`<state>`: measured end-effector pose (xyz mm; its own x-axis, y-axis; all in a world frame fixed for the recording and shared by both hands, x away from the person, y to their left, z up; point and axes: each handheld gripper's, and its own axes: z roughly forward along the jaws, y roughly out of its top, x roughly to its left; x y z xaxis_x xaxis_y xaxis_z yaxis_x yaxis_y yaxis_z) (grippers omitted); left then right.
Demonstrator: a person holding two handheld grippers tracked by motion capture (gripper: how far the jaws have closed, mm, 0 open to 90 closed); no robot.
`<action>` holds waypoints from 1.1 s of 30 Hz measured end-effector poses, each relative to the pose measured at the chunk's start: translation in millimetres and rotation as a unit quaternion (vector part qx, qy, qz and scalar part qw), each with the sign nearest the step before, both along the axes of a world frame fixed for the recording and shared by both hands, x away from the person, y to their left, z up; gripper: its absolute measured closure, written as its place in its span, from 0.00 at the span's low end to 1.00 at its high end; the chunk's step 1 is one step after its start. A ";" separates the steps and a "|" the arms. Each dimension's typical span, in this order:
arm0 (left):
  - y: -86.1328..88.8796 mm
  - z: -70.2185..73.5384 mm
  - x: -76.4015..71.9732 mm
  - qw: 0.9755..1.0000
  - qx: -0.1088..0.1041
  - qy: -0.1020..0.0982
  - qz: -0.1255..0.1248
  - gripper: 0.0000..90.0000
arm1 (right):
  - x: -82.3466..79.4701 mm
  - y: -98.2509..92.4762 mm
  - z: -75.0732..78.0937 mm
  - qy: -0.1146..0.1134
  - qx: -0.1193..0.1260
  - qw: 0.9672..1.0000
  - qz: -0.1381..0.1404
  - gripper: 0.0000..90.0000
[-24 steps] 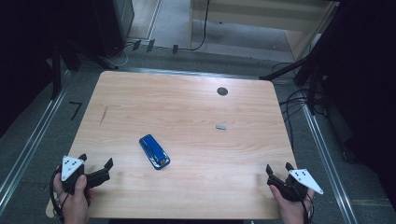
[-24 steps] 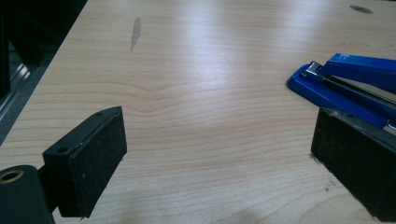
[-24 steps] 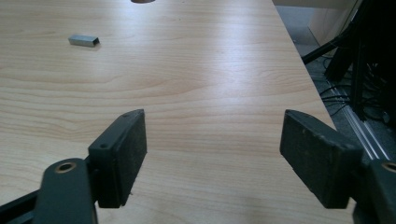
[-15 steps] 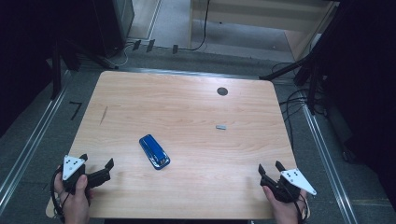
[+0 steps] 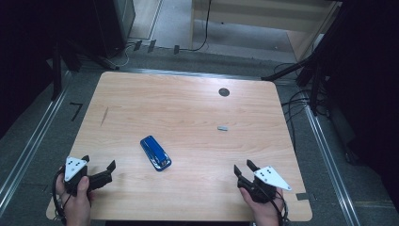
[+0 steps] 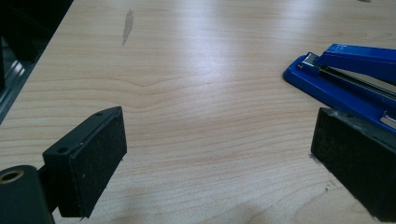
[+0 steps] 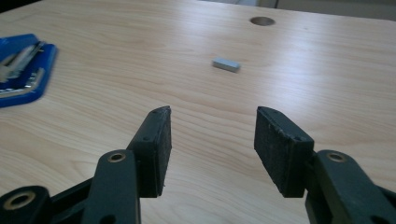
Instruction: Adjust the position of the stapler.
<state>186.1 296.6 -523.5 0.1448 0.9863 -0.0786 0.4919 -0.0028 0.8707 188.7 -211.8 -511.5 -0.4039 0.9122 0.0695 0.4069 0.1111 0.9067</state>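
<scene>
Behind jaw pad: stapler (image 6: 345,77) (partly hidden)

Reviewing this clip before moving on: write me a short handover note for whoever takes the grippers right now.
Left gripper: open wide, empty, at the table's near left corner.
Right gripper: open, empty, near the table's front right edge.
Blue stapler: lies untouched on the wooden table, nearer the left gripper.
Small grey block of staples, by its look: lies alone farther back, ahead of the right gripper.
Done: nothing grasped yet.
Left: probably pick up the stapler and the staples; all handling is still to do.
</scene>
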 end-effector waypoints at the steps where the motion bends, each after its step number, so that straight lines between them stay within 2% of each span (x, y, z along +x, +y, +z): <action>1: -0.4 0.0 0.0 1.000 0.000 0.000 0.000 0.04 | 0.4 4.9 1.7 -0.001 0.003 1.000 0.006 0.53; 2: -0.9 -0.1 -0.1 1.000 0.001 0.000 0.001 0.04 | 1.8 13.8 5.2 -0.002 0.008 1.000 0.015 0.53; 7: -1.6 -0.1 -0.5 1.000 0.000 0.000 -0.002 0.06 | 6.0 30.2 10.5 -0.001 0.014 0.999 0.035 0.53; 11: -1.4 -0.2 -0.1 1.000 -0.001 0.001 -0.002 0.06 | 10.9 51.2 13.2 0.001 0.013 0.998 0.055 0.53; 12: -1.4 -0.2 -0.1 1.000 -0.001 0.001 -0.002 0.06 | 10.9 51.2 13.2 0.001 0.013 0.998 0.055 0.53; 14: -1.4 -0.2 -0.1 1.000 -0.002 0.001 -0.002 0.06 | 14.6 64.1 14.9 0.000 0.011 0.997 0.072 0.54; 17: -1.2 -0.2 -0.2 1.000 -0.003 0.001 -0.002 0.06 | 16.9 73.1 15.7 -0.001 0.010 0.996 0.084 0.55; 25: -0.9 -0.2 0.0 1.000 -0.005 0.002 -0.004 0.06 | 26.1 107.5 13.0 0.011 0.008 0.993 0.120 0.55; 33: -1.1 -0.2 -0.1 1.000 -0.003 0.001 -0.004 0.06 | 33.6 136.7 9.1 0.020 0.008 0.990 0.141 0.54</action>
